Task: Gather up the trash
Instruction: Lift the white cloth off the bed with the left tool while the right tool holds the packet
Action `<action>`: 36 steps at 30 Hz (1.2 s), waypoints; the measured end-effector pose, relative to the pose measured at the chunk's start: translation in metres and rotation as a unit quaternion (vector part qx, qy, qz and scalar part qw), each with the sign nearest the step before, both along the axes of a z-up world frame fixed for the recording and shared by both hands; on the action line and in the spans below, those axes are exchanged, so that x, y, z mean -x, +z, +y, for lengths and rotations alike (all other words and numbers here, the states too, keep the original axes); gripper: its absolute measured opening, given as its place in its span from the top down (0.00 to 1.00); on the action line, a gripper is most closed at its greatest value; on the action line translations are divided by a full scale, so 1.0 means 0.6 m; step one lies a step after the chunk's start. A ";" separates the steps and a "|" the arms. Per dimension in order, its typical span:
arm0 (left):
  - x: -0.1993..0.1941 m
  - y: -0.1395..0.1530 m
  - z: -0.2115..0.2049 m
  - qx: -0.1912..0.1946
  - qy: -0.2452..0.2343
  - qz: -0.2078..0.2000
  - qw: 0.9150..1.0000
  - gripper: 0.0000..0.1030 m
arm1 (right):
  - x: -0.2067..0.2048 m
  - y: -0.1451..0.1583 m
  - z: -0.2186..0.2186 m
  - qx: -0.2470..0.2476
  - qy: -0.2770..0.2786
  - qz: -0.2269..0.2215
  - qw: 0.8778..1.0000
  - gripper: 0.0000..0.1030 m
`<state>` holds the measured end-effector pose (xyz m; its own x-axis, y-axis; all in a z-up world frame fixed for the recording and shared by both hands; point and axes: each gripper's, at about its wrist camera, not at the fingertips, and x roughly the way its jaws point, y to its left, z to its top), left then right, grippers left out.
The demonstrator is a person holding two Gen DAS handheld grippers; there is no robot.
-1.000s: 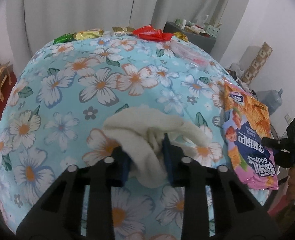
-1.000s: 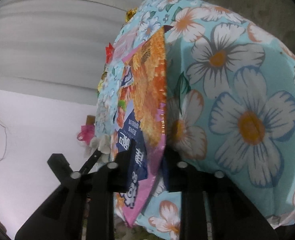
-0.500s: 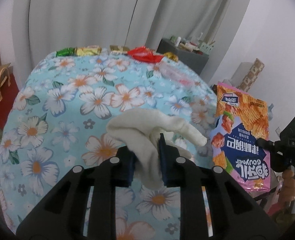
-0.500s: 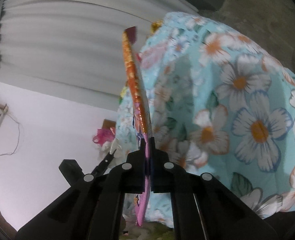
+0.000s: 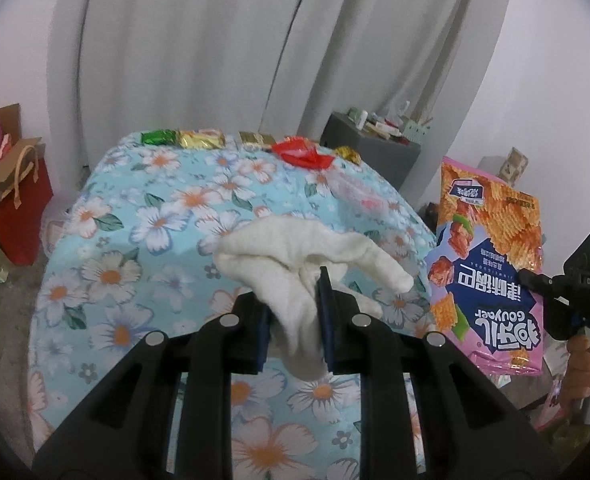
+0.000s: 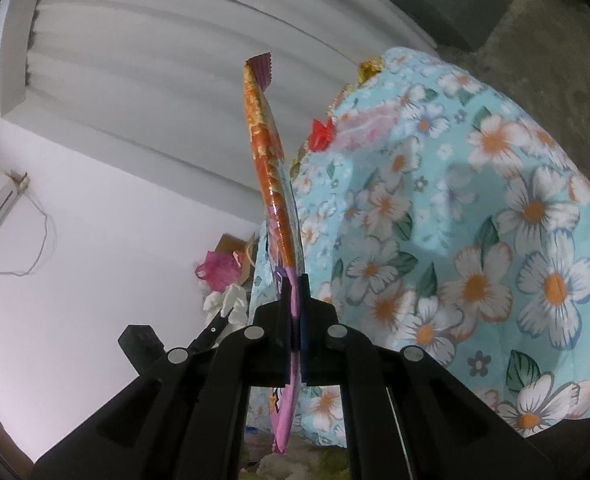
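Trash here is two things, one per gripper. From the left wrist view, the left gripper [image 5: 295,322] has its jaws pinching a crumpled white cloth [image 5: 303,264], which hangs between them and flops out past the tips, held up above the bench [image 5: 155,216] with its blue floral cover. Off to the right, just past the bench edge, the chip bag [image 5: 491,264] is held upright with its printed face toward the camera and the lettering upside down, and the right gripper [image 5: 535,280] grabs it from the right side, with the person's hand [image 5: 585,368] showing below. Along the far edge of the bench there's a row of small stuff: a green wrapper [image 5: 158,136], a gold wrapper [image 5: 201,139], a red wrapper [image 5: 303,153], and nearer than that a clear plastic bag [image 5: 355,192]. A red gift bag [image 5: 21,200] sits on the floor to the left, and grey curtains [image 5: 215,48] hang behind everything. From the right wrist view, the right gripper [image 6: 295,312] has its jaws pressed together on the chip bag [image 6: 269,168], seen edge-on as a thin orange strip sticking up past the fingers, with its pink bottom end hanging below them. The floral bench [image 6: 475,220] fills the right side, close beside the bag, and the white cloth [image 6: 227,304] in the left gripper [image 6: 219,322] peeks in at lower left.
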<state>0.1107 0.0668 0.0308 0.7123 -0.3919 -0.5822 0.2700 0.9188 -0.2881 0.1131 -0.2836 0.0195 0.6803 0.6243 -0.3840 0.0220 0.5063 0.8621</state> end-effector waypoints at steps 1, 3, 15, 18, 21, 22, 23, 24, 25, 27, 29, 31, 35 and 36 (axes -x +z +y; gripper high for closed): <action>0.002 0.004 0.006 0.002 0.004 -0.004 1.000 0.82 | -0.003 0.005 0.000 0.004 -0.001 -0.002 1.000 0.97; 0.003 0.012 0.019 0.004 0.011 -0.010 1.000 0.82 | -0.007 0.010 -0.001 0.010 -0.004 -0.005 1.000 0.97; 0.024 0.045 0.053 0.015 0.030 -0.036 0.999 0.82 | -0.022 0.036 0.014 0.015 0.000 -0.025 1.000 0.97; 0.031 0.058 0.049 0.014 0.024 -0.047 0.999 0.82 | -0.019 0.043 0.016 0.016 0.000 -0.030 0.999 0.97; 0.036 0.072 0.044 0.013 0.017 -0.057 0.998 0.82 | -0.019 0.045 0.015 0.014 -0.001 -0.032 0.999 0.97; 0.037 0.078 0.043 0.012 0.015 -0.061 0.998 0.82 | -0.019 0.046 0.015 0.014 -0.001 -0.032 0.999 0.97; 0.038 0.084 0.042 0.013 0.014 -0.065 0.998 0.82 | -0.019 0.048 0.015 0.015 -0.001 -0.034 0.999 0.97; 0.036 0.089 0.042 0.015 0.012 -0.068 0.998 0.82 | -0.018 0.051 0.015 0.015 0.000 -0.036 0.999 0.97; 0.034 0.093 0.042 0.017 0.009 -0.069 0.997 0.82 | -0.017 0.055 0.016 0.018 -0.001 -0.038 0.999 0.97; 0.029 0.100 0.040 0.023 0.003 -0.071 0.997 0.82 | -0.015 0.059 0.015 0.022 -0.003 -0.041 0.999 0.97; 0.022 0.102 0.036 0.024 -0.003 -0.075 0.997 0.82 | -0.011 0.063 0.014 0.025 -0.005 -0.044 0.999 0.97; 0.019 0.107 0.029 0.024 -0.013 -0.080 0.996 0.82 | -0.008 0.067 0.012 0.027 -0.008 -0.045 0.999 0.97; 0.006 0.113 0.008 0.025 -0.034 -0.080 0.996 0.82 | -0.002 0.076 0.006 0.031 -0.014 -0.050 0.998 0.97; 0.002 0.113 0.005 0.025 -0.037 -0.080 0.996 0.82 | 0.000 0.078 0.004 0.032 -0.016 -0.052 0.998 0.97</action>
